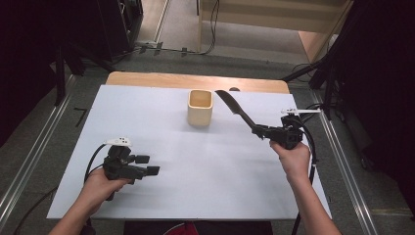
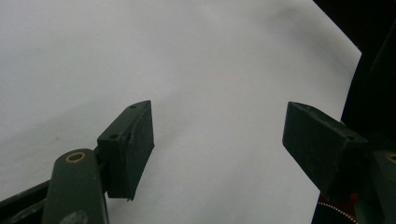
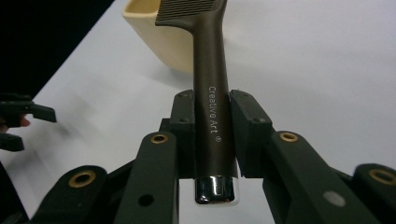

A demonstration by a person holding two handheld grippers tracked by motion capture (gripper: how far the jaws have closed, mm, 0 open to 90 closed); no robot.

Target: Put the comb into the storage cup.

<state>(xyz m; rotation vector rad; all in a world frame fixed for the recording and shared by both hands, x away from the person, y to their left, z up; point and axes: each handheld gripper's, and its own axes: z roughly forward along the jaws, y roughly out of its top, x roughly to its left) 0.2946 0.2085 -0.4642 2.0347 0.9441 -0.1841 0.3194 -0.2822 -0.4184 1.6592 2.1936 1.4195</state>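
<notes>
Two grippers work over a white table (image 1: 161, 191). High view: at right of centre, the right gripper (image 1: 264, 131) holds a dark brown plastic comb (image 1: 235, 110) in the air, its tip just right of the square cream holder cup (image 1: 200, 107); dropping it in is probably what remains. At lower left, the left gripper (image 1: 147, 165) is spread, empty. Left gripper view: jaws wide apart over bare table. Right gripper view: jaws clamp the comb's (image 3: 212, 102) handle; cup (image 3: 161, 39) at upper left.
</notes>
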